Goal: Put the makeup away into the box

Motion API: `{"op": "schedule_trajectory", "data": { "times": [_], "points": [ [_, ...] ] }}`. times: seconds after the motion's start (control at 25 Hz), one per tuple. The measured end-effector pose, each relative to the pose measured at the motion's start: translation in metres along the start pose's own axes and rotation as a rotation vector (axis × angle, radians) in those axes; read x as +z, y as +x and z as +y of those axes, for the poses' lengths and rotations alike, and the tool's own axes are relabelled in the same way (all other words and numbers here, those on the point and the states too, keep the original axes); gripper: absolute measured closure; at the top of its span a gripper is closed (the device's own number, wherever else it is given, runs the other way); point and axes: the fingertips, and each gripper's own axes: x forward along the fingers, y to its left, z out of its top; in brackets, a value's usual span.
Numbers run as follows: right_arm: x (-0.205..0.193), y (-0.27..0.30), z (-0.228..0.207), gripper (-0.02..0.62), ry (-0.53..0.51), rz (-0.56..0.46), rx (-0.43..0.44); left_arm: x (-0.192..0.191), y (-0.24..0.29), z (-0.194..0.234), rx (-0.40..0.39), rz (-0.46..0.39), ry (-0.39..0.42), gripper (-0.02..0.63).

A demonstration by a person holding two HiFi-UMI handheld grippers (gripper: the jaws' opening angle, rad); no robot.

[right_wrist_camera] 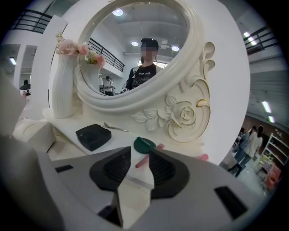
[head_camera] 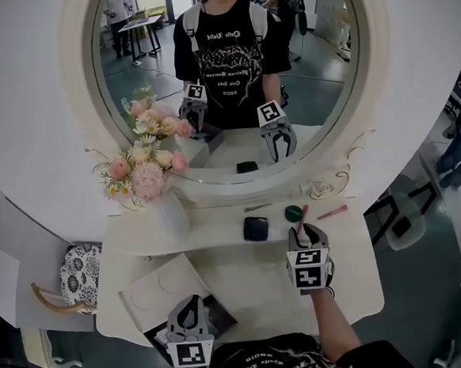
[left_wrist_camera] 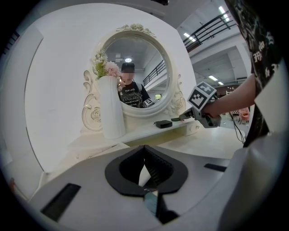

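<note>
Right gripper view: right gripper [right_wrist_camera: 140, 152], jaws apart on nothing, faces the pink stick [right_wrist_camera: 143, 161] lying just ahead on the dresser shelf [right_wrist_camera: 119, 136], its long axis running away through the gap toward the green compact [right_wrist_camera: 144, 144]; left gripper [left_wrist_camera: 144, 149], clenched empty, sits by the box [head_camera: 153, 295], farther off.

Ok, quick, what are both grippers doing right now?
Left gripper: closed, tips together, nothing seen held.
Right gripper: open, pink stick just ahead of the jaws, not gripped.

head view from above, gripper views low — mirror [head_camera: 230, 76] in all
</note>
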Motion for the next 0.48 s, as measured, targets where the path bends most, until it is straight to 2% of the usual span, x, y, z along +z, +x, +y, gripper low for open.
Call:
{"op": "schedule_trajectory", "data": {
  "times": [0.2,0.4,0.48],
  "points": [
    [-0.011,0.004,-0.005,0.463,0.047,0.034,-0.034,0.003,0.001,-0.002,0.004,0.001,-0.022,0.591],
    [-0.015,0.008,-0.013,0.468,0.04,0.049,-0.062,-0.001,0.001,0.0,0.014,0.003,-0.007,0.591],
    [-0.015,0.009,-0.015,0.468,0.048,0.054,-0.067,0.0,0.001,0.0,0.01,0.005,-0.034,0.591]
  ]
}}
